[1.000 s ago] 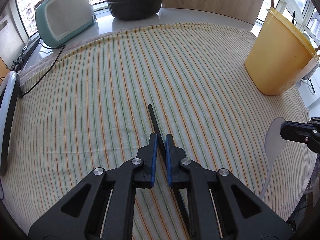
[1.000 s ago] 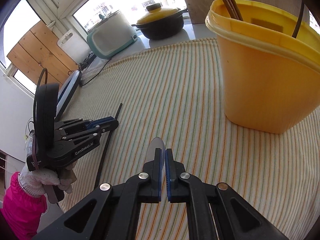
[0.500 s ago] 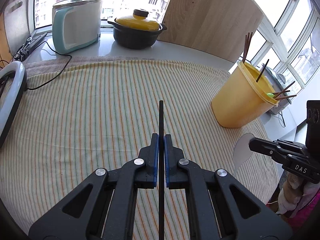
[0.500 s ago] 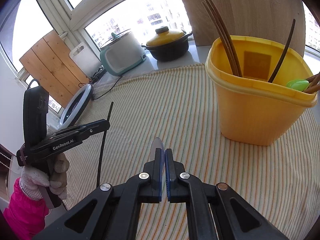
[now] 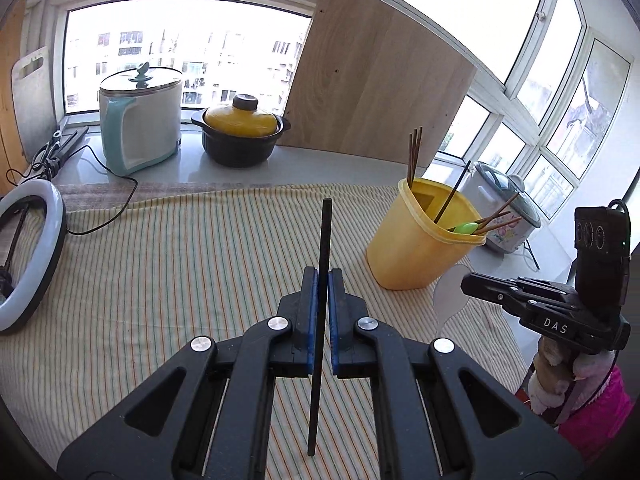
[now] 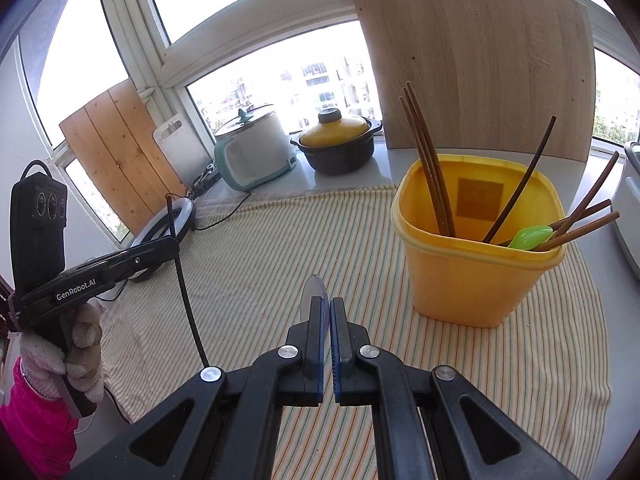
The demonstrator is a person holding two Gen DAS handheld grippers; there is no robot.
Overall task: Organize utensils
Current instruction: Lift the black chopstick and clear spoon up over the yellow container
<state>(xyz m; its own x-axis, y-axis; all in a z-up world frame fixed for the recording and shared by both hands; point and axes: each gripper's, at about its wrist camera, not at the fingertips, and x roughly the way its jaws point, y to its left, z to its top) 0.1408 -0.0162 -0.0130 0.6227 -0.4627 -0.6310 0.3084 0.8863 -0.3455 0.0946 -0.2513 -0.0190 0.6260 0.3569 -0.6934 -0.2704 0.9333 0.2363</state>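
1. The left gripper point(image 5: 323, 276) is pinching a black chopstick point(image 5: 322, 264) partway along its length, so one end sticks out well ahead of the fingertips and the other trails back between the arms. Clamped mid-shaft, it probably stays aligned with the fingers for dropping in end first.
2. The right gripper point(image 6: 325, 307) is pressed together on the edge of a pale translucent spoon point(image 6: 313, 293), whose rounded end pokes out just past the tips. The thin grip likely keeps the spoon upright.
3. Both utensils are held up off the striped cloth point(image 5: 180, 248), apart from each other.
4. Ahead and to the right of each gripper stands the yellow container point(image 6: 476, 264), already holding brown chopsticks point(image 6: 430, 168) and a green spoon point(image 6: 530, 237) leaning against its rim. It looks like the collecting place, so both held pieces seem bound there.
5. Farther ahead, a rice cooker point(image 5: 140, 120) and yellow-lidded pot point(image 5: 240, 132) stand by the window, out of the way.
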